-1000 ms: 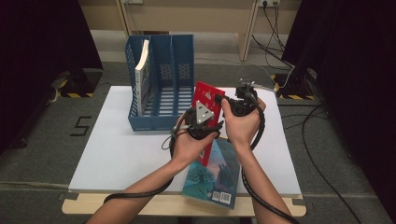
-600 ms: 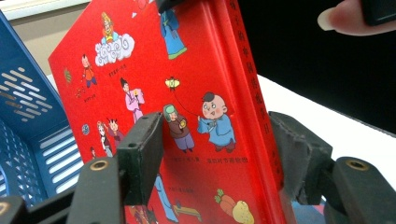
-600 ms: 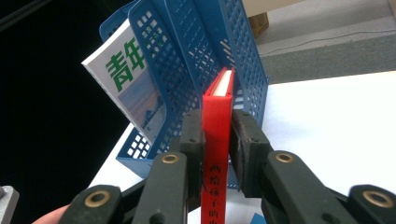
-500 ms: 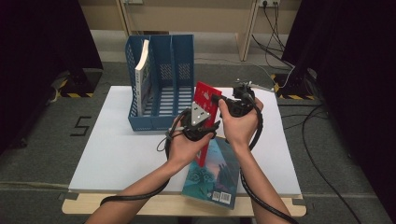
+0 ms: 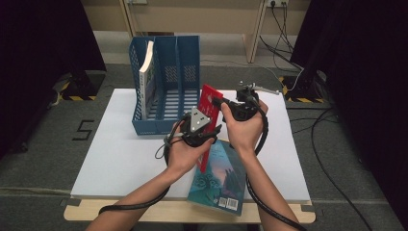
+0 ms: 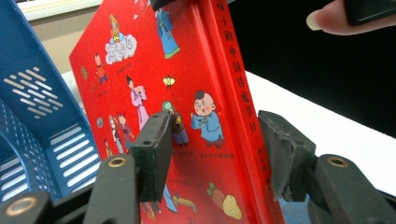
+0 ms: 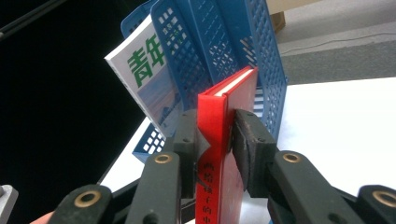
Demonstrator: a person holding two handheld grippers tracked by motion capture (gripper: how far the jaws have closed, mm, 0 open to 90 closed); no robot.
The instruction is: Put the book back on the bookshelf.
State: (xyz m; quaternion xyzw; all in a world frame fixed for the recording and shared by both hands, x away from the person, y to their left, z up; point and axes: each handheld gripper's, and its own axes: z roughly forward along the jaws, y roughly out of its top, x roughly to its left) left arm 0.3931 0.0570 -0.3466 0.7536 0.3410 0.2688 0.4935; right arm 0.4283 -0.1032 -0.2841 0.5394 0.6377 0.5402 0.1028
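Red and glossy, a hardback book [image 5: 210, 103] is held upright just in front of the blue file rack [image 5: 166, 86], the landmark here, presumably so it can be slid spine-out into one of the empty slots. Nearest, in front of the rack at the table's [image 5: 120, 154] edge, a teal paperback [image 5: 219, 178] lies flat, partly under the forearms. Closer to the rack, the left gripper [image 6: 212, 149] straddles the red book low down; its jaws have just been closing, yet a gap shows beside the spine, so the book is bracketed, not yet pinched. Above it, the right gripper [image 7: 215, 135] clasps the spine near the top, though its jaws have just been opening, so the clamp looks light; likely a handover. The rack is rigid perforated plastic with three slots; a white magazine [image 5: 146, 79] leans in its left one.
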